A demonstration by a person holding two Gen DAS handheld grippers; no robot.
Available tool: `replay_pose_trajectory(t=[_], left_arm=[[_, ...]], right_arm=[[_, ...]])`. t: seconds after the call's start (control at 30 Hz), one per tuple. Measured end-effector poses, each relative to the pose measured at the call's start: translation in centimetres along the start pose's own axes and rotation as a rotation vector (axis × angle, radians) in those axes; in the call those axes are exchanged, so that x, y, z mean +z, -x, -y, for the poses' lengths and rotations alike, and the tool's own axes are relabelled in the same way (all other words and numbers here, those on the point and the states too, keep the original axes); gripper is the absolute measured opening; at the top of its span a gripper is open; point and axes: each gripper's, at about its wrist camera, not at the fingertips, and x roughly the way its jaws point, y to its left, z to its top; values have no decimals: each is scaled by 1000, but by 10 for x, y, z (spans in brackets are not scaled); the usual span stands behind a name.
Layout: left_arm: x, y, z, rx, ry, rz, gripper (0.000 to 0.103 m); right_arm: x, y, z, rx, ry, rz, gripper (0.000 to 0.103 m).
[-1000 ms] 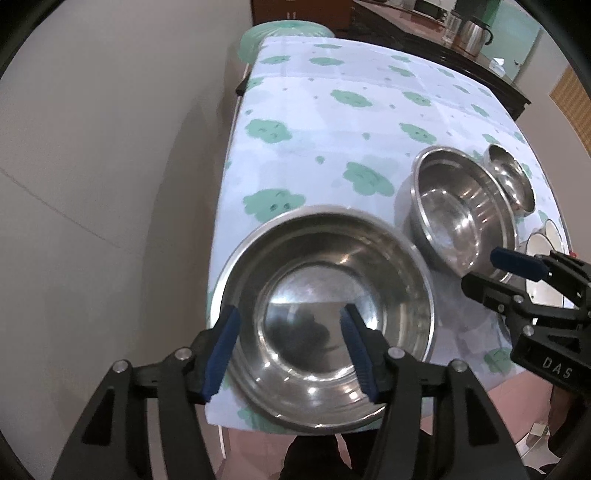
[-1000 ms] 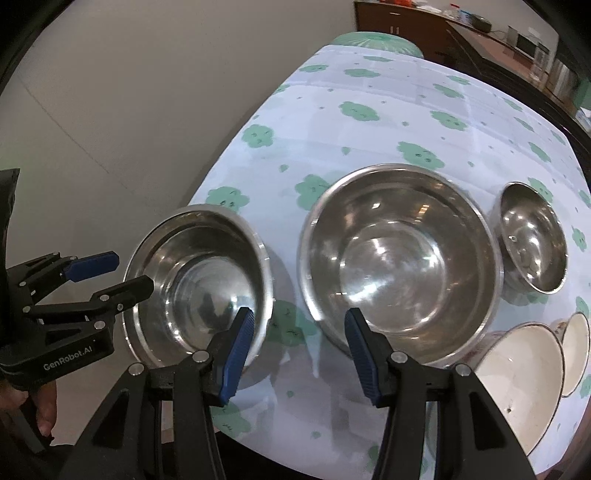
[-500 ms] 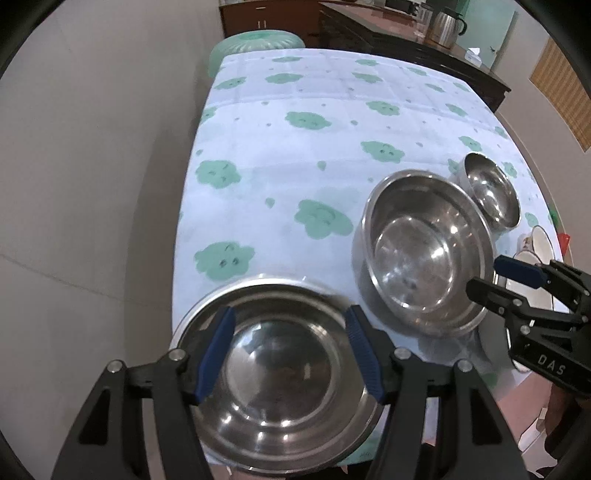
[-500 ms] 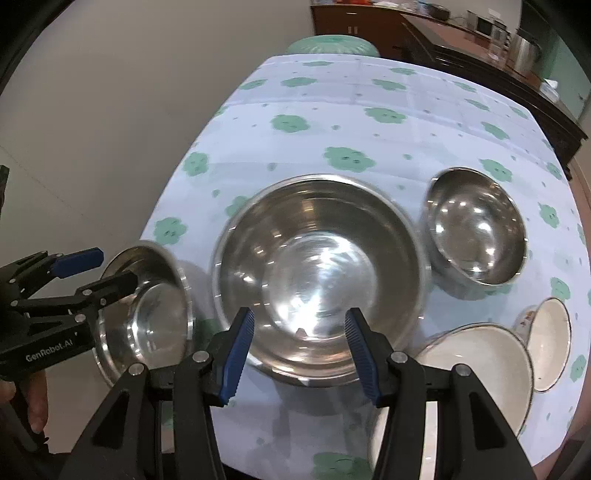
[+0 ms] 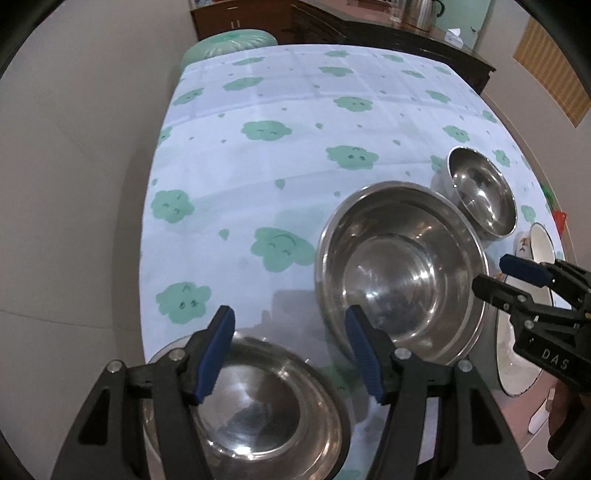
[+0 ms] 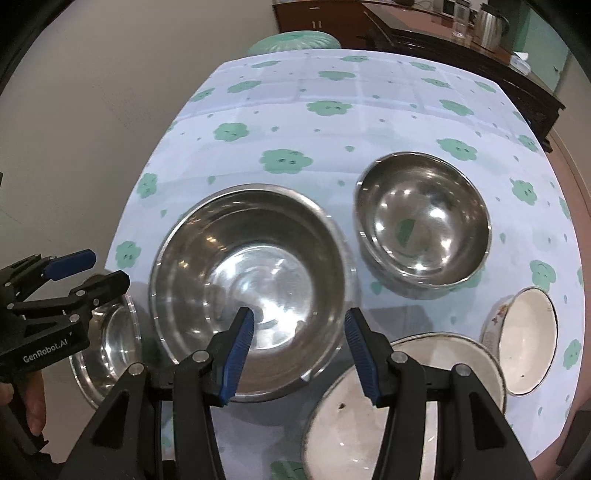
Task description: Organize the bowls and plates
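Observation:
Three steel bowls stand on the cloud-print tablecloth [image 5: 295,147]. The big steel bowl [image 6: 251,266] is in the middle, also in the left wrist view [image 5: 399,266]. A mid-size steel bowl [image 5: 255,406] sits at the near left edge, under my open left gripper [image 5: 290,347]. A smaller steel bowl [image 6: 424,221] stands to the right. A large white bowl [image 6: 402,398] and a small white bowl [image 6: 524,339] sit at the near right. My right gripper [image 6: 299,343] is open and empty over the big bowl's near rim.
A green stool [image 6: 295,40] stands at the table's far end. A dark wooden sideboard [image 6: 461,48] with a kettle [image 5: 421,11] runs behind. The floor drops off left of the table edge.
Both grippers pulled back and rose. The mid-size bowl dropped to the bottom of the left view, and the big bowl shifted left in the right view. Both jaws stayed open.

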Motion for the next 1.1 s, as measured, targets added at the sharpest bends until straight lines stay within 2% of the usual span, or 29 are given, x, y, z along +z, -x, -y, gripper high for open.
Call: replay_pose_trajectory(t=[0.37, 0.77, 0.83, 0.9, 1.1], left_arm=[[15, -22, 9, 8, -23, -34, 63], [17, -36, 14, 5, -36, -70, 63], [18, -37, 14, 7, -37, -72, 63], [18, -38, 15, 8, -42, -74, 63], [19, -41, 15, -4, -37, -82, 63]], right_arm=[[4, -13, 15, -9, -25, -35, 54], [3, -22, 20, 10, -42, -53, 54], [3, -22, 20, 10, -40, -55, 46], [2, -24, 19, 11, -36, -65, 43], [2, -28, 20, 5, -38, -73, 41]])
